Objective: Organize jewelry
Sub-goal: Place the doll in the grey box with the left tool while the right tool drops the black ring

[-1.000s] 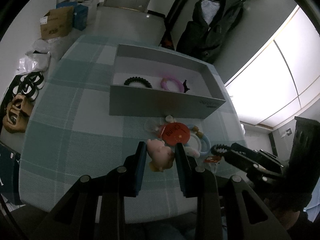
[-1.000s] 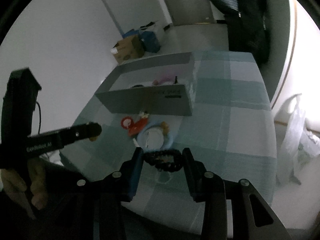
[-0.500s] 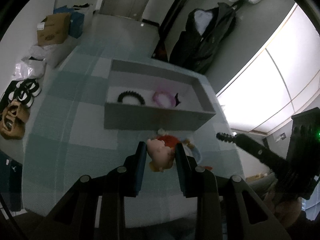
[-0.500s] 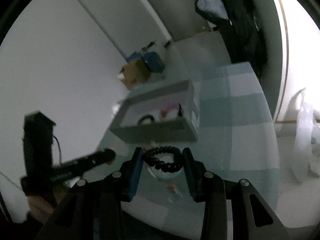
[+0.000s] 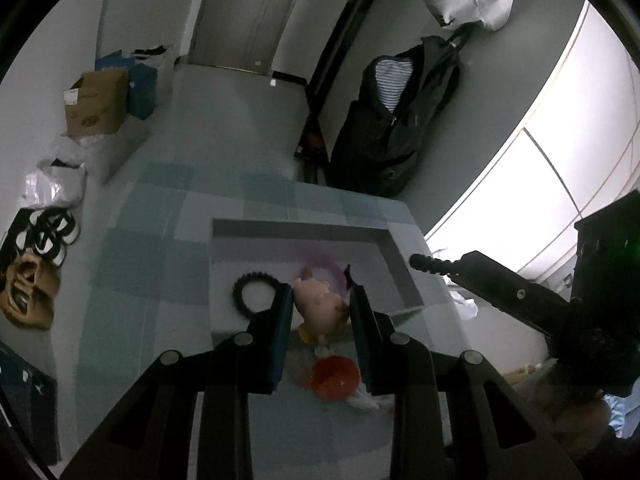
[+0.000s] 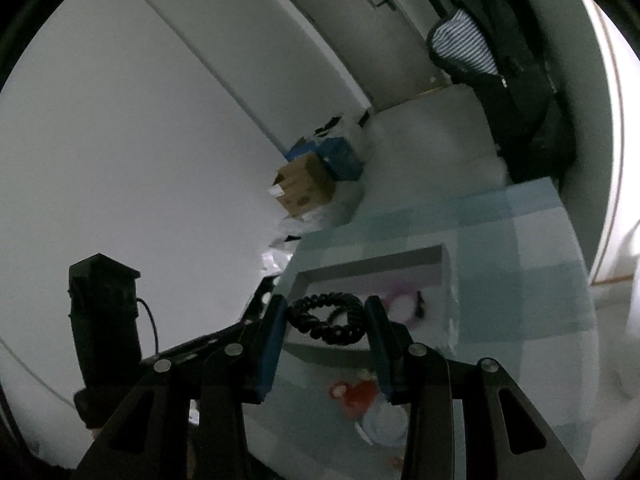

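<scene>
dim room, grey door [image 5: 256, 12], dark jacket [image 5: 396, 120] on wall, cardboard box [image 5: 96, 104] on floor, bright window [image 5: 560, 152]

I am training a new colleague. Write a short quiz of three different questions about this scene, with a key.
1. True or false: the left gripper holds a black coiled bracelet.
2. Which item is between the right gripper's fingers? A) pink figurine B) black coiled bracelet C) red round tag
3. Fill in: inside the grey box lie a black bracelet and a ____ ring.

Key: 1. False, it holds the pink figurine. 2. B, the black coiled bracelet. 3. Pink.
</scene>
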The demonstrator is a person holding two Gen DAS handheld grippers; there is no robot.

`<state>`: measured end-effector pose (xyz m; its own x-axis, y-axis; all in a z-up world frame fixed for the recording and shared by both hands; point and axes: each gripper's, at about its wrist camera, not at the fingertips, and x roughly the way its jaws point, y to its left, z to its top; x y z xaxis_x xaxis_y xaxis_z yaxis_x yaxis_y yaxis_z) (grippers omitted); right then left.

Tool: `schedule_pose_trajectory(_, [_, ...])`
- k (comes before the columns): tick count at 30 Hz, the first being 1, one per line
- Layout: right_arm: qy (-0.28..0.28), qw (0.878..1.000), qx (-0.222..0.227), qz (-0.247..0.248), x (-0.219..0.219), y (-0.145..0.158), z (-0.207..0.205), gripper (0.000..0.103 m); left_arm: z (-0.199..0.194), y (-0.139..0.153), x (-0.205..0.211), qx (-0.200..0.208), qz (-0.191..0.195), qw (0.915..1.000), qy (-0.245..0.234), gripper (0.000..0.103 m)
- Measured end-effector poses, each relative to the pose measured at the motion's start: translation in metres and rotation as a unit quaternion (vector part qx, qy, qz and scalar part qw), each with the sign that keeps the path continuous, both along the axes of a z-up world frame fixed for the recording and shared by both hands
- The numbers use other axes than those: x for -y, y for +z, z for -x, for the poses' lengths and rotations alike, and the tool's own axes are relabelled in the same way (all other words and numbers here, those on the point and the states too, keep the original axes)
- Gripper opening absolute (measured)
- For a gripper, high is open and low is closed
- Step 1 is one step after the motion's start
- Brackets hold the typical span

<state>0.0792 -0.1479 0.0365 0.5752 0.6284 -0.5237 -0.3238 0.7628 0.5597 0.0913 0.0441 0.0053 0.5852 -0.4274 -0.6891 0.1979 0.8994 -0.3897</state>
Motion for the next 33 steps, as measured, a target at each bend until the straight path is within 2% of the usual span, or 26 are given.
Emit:
schedule_pose_trajectory(6, [-0.001, 1.0, -0.024, 0.002, -0.011, -0.011, -0.025, 0.038, -0.018, -0.011, -0.002, -0.005, -0.022, 0.9997, 0.006, 0.023])
schedule_pose_trajectory(12, [-0.008, 0.999, -0.053, -0.01, -0.016, -0.026, -0.047, 0.038, -0.034, -0.017, -0.001, -0.017, -0.018, 0.9997, 0.002, 0.023])
schedule_pose_trajectory(16, [-0.009, 0.998, -0.059, -0.015, -0.016, -0.027, -0.055, 0.038, -0.041, -0.022, 0.001, -0.033, -0.004, 0.9994, -0.003, 0.023])
schedule_pose_trajectory(20, [-0.013, 0.998, -0.067, -0.01, -0.016, -0.033, -0.061, 0.038, -0.046, -0.027, 0.005, -0.045, -0.006, 0.9989, -0.008, 0.023])
schedule_pose_trajectory(26, [-0.025, 0.996, -0.088, -0.007, -0.011, -0.043, -0.068, 0.04, -0.054, -0.034, 0.002, -0.066, 0.014, 0.9977, 0.007, 0.023])
schedule_pose_trajectory(33, [-0.028, 0.995, -0.091, 0.004, -0.014, -0.045, -0.068, 0.042, -0.058, -0.033, 0.003, -0.066, 0.024, 0.9974, 0.013, 0.023])
